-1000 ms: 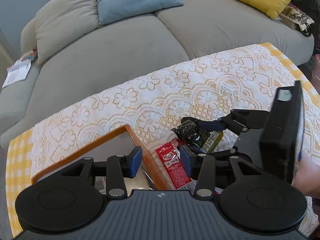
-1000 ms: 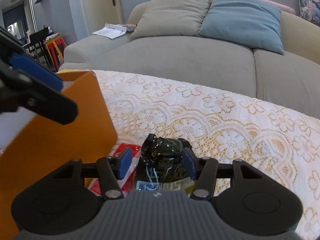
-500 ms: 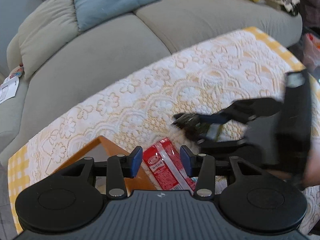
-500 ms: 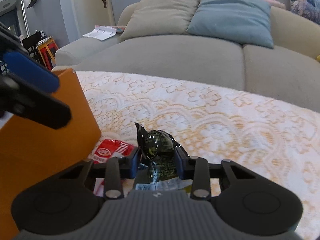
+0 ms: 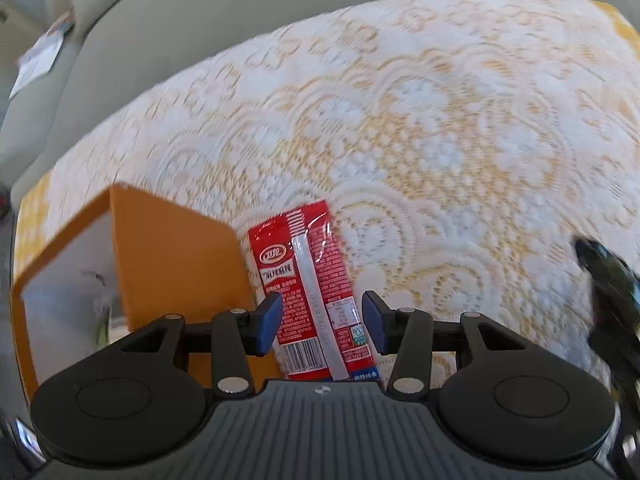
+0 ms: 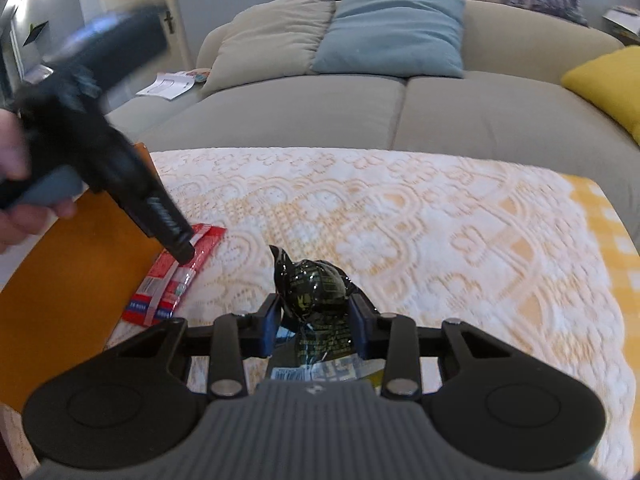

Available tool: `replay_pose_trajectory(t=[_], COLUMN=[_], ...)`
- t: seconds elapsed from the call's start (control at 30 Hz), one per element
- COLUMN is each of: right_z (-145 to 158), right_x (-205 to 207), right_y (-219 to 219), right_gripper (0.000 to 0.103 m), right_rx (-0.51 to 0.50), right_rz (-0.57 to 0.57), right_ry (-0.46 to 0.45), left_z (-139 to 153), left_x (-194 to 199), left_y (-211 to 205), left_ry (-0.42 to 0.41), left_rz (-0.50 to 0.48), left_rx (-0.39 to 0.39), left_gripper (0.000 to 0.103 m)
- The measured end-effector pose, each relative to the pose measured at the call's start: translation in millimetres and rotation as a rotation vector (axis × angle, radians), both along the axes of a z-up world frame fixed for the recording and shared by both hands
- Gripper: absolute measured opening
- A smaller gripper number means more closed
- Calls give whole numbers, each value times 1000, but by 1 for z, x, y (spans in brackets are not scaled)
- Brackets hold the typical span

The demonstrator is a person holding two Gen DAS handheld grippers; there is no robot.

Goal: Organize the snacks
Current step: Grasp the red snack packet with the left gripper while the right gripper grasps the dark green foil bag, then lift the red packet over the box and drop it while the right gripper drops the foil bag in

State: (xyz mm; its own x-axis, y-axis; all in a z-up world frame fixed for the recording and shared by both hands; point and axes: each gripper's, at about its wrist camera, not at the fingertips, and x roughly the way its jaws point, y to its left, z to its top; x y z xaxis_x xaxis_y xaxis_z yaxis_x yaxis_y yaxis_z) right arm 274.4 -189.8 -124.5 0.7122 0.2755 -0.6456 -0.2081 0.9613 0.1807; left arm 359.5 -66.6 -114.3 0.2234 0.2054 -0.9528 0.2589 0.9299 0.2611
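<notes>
Right gripper now clenched on dark green snack packet, lifted away from orange box. Left gripper lowered over red snack sachet, jaws opening, sachet between fingers, unpinched. Likely next: grasping sachet for boxing.

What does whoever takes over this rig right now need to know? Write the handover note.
Right tool: shut on the dark green snack packet, held above the lace tablecloth.
Left tool: jaws opening, pointing down over the red snack sachet; pads either side of it, not pressing.
Red sachet lies flat on the cloth beside the orange box.
Done: green packet picked up.
Left: probably put the green packet in the box, then grasp the red sachet and box it too. The box's contents are unclear.
</notes>
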Motion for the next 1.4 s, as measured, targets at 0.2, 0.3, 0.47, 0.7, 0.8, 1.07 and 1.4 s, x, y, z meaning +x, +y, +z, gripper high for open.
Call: replay_pose_trajectory(t=[0.2, 0.3, 0.47, 0.7, 0.8, 1.07, 1.4], right_z=[0, 1, -1, 1, -2, -5, -2], right_x=[-5, -3, -3, 0, 1, 2, -9], right_y=[-12, -15, -15, -14, -14, -10, -2], right_gripper=[35, 35, 35, 35, 35, 35, 35], right_rx=[61, 77, 82, 80, 73, 75, 130], right_rz=[17, 31, 47, 62, 62, 89, 165], right_ry=[-21, -40, -53, -74, -65, -39, 96], left_z=[-21, -24, -21, -15, -2, 37, 66], left_x=[6, 4, 2, -7, -21, -66, -122], left_y=[5, 2, 4, 22, 19, 17, -10], left_ry=[39, 8, 9, 10, -27, -87, -74], left_rz=[110, 110, 94, 99, 60, 29, -23], left_rx=[-6, 24, 12, -60, -29, -109, -298], left_gripper=[65, 67, 45, 5, 5, 3, 3])
